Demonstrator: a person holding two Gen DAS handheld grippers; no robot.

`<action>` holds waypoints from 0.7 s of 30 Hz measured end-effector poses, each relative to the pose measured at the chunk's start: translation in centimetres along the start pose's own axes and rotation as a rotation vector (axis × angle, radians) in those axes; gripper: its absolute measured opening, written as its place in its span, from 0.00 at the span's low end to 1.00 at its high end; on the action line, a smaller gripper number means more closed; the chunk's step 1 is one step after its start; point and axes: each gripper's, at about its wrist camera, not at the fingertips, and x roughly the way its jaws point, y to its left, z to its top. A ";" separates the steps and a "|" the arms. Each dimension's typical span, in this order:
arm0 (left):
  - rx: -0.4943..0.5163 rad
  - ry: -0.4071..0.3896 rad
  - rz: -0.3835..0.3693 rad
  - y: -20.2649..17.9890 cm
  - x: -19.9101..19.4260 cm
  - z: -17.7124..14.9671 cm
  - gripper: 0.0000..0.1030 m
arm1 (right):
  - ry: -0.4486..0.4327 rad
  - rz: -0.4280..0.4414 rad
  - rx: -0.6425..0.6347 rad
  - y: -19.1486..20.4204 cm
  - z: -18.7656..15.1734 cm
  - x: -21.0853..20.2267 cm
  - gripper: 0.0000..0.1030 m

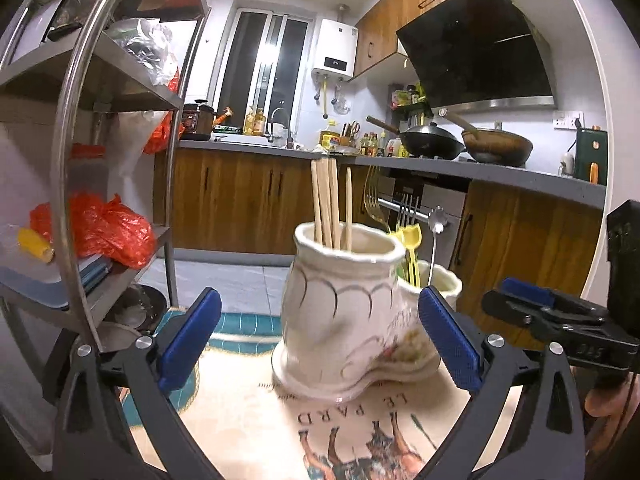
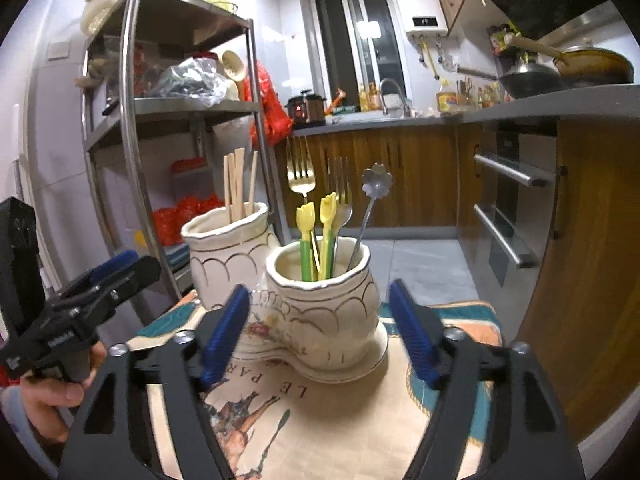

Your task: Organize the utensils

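Left to right: my left gripper [image 1: 320, 344] hangs with fingers apart, empty, facing the left cup [image 1: 344, 312] of the double ceramic holder [image 2: 320, 320] on the printed mat [image 2: 360, 420]. Chopsticks [image 1: 330, 204] stand in that cup. The right cup [image 2: 320, 284] holds the forks [image 2: 302, 174], yellow-green picks [image 2: 316, 236] and flower spoon [image 2: 374, 188]. My right gripper [image 2: 320, 332] is also spread wide, holding nothing, just before it. Nothing loose shows on the mat, so I judge sorting near done; any next move needs a check for strays, then a narrow pinch on one handle.
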 end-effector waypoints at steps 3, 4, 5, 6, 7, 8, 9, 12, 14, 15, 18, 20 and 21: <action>-0.006 0.012 0.002 0.0 -0.1 -0.6 0.95 | -0.018 -0.015 -0.005 0.2 -0.5 -0.4 0.83; -0.008 0.021 0.005 -0.1 -0.1 -0.7 0.95 | -0.023 -0.019 0.000 0.2 -0.7 -0.5 0.85; -0.009 0.025 0.010 -0.1 -0.2 -0.7 0.95 | -0.026 -0.020 0.004 0.2 -0.9 -0.6 0.86; -0.010 0.016 0.022 -0.1 -0.4 -0.6 0.95 | -0.033 -0.023 0.008 0.1 -1.2 -0.8 0.88; -0.009 0.007 0.035 -0.1 -0.5 -0.6 0.95 | -0.040 -0.026 0.008 0.1 -1.4 -0.9 0.89; -0.006 0.002 0.045 -0.1 -0.7 -0.7 0.95 | -0.049 -0.031 0.004 0.1 -1.6 -0.9 0.89; -0.004 -0.001 0.049 -0.2 -0.8 -0.7 0.95 | -0.055 -0.033 0.001 0.2 -1.8 -1.0 0.90; 0.004 -0.006 0.056 -0.2 -1.0 -0.8 0.95 | -0.062 -0.047 -0.007 0.4 -1.9 -1.1 0.91; 0.011 -0.012 0.059 -0.4 -1.1 -0.8 0.95 | -0.069 -0.059 -0.022 0.7 -1.9 -1.2 0.93; 0.015 -0.014 0.063 -0.4 -1.2 -0.8 0.95 | -0.068 -0.064 -0.032 0.9 -1.9 -1.2 0.93; 0.025 -0.018 0.070 -0.5 -1.3 -0.8 0.95 | -0.058 -0.094 -0.063 1.5 -2.0 -0.9 0.94; 0.033 -0.022 0.071 -0.8 -1.4 -0.8 0.95 | -0.051 -0.105 -0.082 1.8 -2.0 -0.7 0.95; 0.038 -0.022 0.071 -0.9 -1.4 -0.8 0.95 | -0.053 -0.106 -0.084 1.9 -2.0 -0.8 0.95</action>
